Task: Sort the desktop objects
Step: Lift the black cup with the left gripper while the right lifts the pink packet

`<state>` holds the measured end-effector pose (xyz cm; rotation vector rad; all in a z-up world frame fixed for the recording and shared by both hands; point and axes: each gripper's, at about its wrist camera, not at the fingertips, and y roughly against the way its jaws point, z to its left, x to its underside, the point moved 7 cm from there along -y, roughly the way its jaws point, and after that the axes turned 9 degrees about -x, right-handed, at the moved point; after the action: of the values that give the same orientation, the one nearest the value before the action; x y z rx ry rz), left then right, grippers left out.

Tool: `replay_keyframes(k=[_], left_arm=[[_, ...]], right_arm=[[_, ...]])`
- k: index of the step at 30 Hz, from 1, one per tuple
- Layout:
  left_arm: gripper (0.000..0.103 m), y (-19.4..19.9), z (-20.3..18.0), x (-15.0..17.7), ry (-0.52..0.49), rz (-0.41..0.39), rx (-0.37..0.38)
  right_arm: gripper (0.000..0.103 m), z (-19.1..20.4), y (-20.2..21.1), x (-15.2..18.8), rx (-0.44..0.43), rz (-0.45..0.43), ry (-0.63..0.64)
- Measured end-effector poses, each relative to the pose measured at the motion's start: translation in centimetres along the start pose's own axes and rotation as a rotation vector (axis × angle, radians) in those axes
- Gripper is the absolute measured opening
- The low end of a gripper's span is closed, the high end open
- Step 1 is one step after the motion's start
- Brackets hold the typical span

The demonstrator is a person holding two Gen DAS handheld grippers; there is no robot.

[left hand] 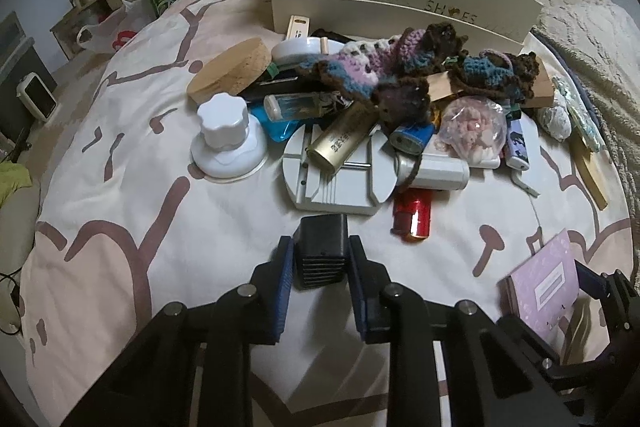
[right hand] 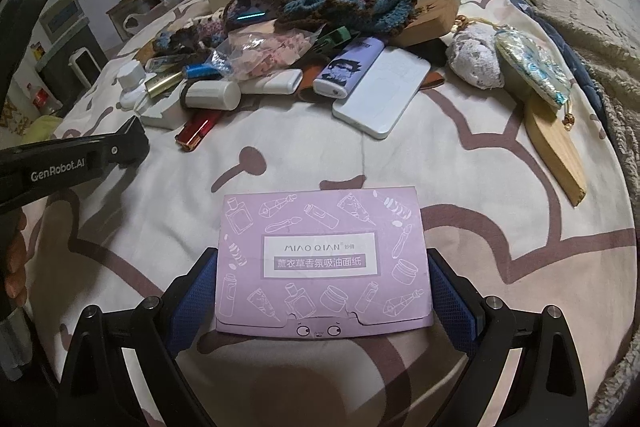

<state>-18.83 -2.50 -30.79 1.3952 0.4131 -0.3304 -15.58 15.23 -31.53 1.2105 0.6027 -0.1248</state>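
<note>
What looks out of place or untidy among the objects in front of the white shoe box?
The gold cylindrical tube lies tilted across the grey round slotted base, and the multicoloured crocheted cloth sprawls over several items. Everything is heaped rather than sorted; nothing looks spilled or broken.

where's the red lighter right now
The red lighter lies on the bedsheet at the near edge of the pile, just below the white tube and right of the round white stand; the right wrist view shows it left of centre.
</note>
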Motion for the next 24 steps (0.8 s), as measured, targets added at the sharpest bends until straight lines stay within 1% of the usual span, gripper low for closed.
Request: replay_keyframes(k=[5, 14, 19, 24], left_arm=[[0.026, 0.6, -0.4, -0.3, -0.013, -0.019, 0.003], [0.026, 2.8, -1.1, -0.8, -0.050, -0.084, 0.015], [0.026, 4.2, -1.6, -1.2, -0.069, -0.120, 0.030], [0.026, 5.7, -1.9, -1.6, -0.079, -0.152, 0.065]], right_arm=[[0.097, -0.5, 0.5, -0.3, 0.001, -0.016, -0.020], [0.097, -1.1, 2.0, -1.3, 0.022, -0.056, -0.010], [0.097, -1.7, 3.1, -1.7, 0.002, -0.075, -0.046], [0.097, -2.1, 4.4, -2.2, 0.002, -0.101, -0.063]])
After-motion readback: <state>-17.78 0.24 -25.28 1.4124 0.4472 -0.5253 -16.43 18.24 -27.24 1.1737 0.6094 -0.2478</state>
